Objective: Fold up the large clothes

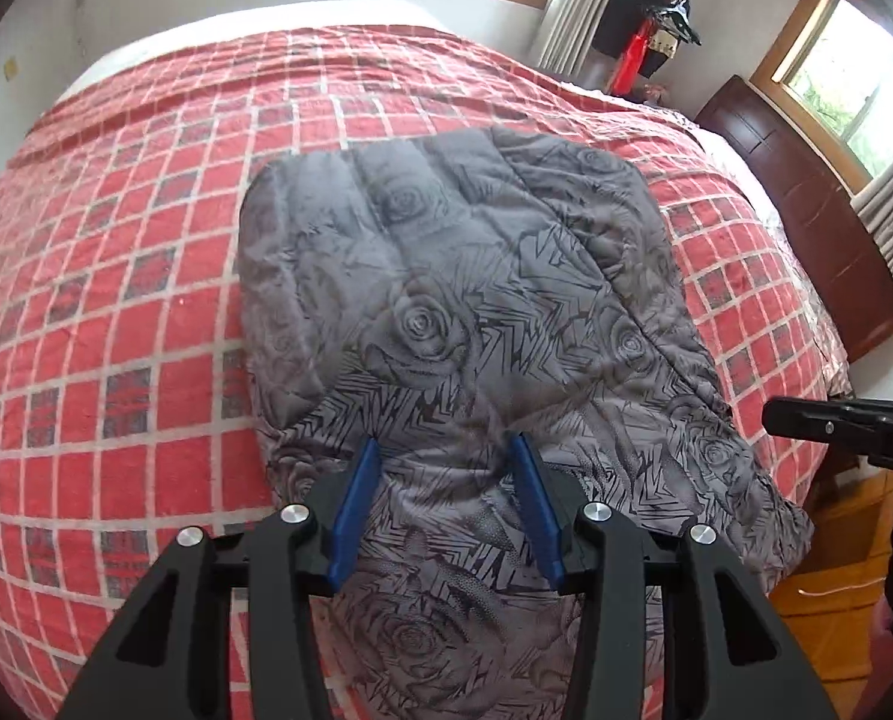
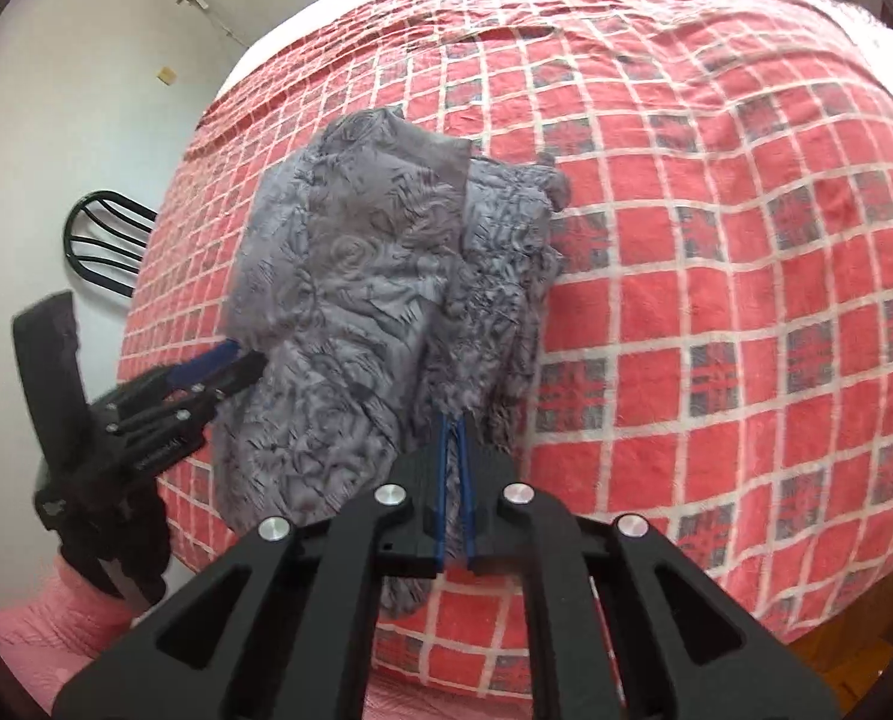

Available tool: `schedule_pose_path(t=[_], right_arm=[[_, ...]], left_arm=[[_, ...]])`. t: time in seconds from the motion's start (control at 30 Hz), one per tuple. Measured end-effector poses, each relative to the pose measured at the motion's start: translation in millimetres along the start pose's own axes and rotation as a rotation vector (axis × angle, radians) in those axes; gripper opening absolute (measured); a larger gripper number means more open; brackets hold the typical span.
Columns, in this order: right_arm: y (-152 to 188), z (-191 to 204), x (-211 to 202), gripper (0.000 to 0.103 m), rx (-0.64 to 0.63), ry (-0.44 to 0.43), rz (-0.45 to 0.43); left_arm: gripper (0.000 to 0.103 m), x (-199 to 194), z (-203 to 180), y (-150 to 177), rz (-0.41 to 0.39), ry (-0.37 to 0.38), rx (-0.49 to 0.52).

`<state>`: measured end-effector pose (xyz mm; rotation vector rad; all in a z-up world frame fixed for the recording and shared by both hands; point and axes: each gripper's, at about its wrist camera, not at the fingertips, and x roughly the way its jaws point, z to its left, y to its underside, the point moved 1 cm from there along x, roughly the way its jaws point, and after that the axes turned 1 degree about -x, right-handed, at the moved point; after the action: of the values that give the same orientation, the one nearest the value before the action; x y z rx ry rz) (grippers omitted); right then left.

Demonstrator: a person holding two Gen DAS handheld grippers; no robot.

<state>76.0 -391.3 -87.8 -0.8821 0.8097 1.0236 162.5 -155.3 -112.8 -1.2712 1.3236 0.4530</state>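
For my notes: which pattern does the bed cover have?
Red checks with white lines on the bed cover; right wrist view shows it best.

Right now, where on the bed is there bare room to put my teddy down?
The red checked bedspread lies bare right of the grey rose-print garment and beyond it toward the wall. It is crowded at the near edge, where the left tool and right tool work.
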Motion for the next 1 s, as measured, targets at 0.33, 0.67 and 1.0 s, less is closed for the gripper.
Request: schedule_pose_path(t=[0.33,0.67,1.0], right_arm=[[-33.6,14.1,54.2,0.057,-0.008,-0.115,0.074],[-18.1,17.1,18.5,0.011,-0.06,-0.057,-0.019],[3.5,-30.6,66.8,0.015,0.094,-0.108,0.039]], left_arm=[[0.046,-3.9,1.5,0.0,-0.004,0.009,-0.009],[0.045,-23.0,7.8,-16.4,-0.037,-0.029,-0.062],[0.045,23.1,2.3,-2.1,0.034,-0.018,-0.025]])
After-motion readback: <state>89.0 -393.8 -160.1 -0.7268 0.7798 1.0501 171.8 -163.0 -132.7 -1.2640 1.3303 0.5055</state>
